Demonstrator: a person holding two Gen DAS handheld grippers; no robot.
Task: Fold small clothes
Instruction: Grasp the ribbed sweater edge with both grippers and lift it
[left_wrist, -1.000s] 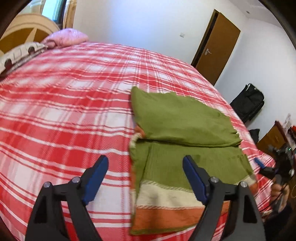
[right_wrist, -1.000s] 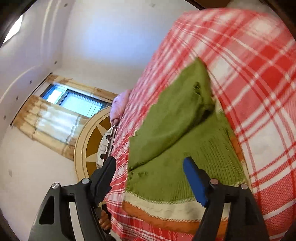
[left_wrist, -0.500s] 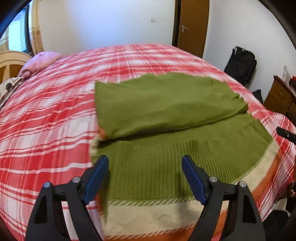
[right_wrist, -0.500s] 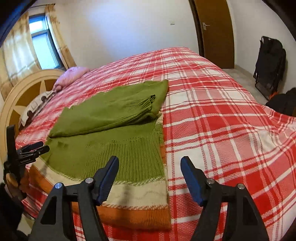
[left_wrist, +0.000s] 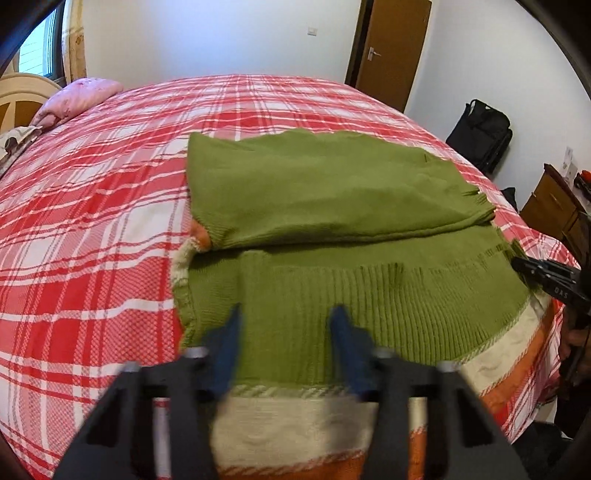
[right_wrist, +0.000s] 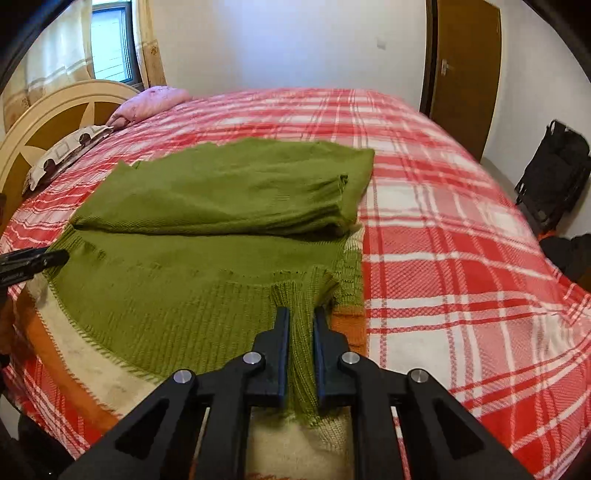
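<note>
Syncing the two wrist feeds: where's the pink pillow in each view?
Left wrist: pink pillow sits upper left, at the far corner of the red plaid bedspread, left of the green knit sweater.
Right wrist: pink pillow sits upper left of centre, beside the cream headboard.
Shared landmark: brown wooden door, upper right in both.

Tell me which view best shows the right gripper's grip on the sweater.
Right wrist: the right gripper pinches a raised fold of the green sweater. Left wrist catches only its black tip at the right edge.
</note>
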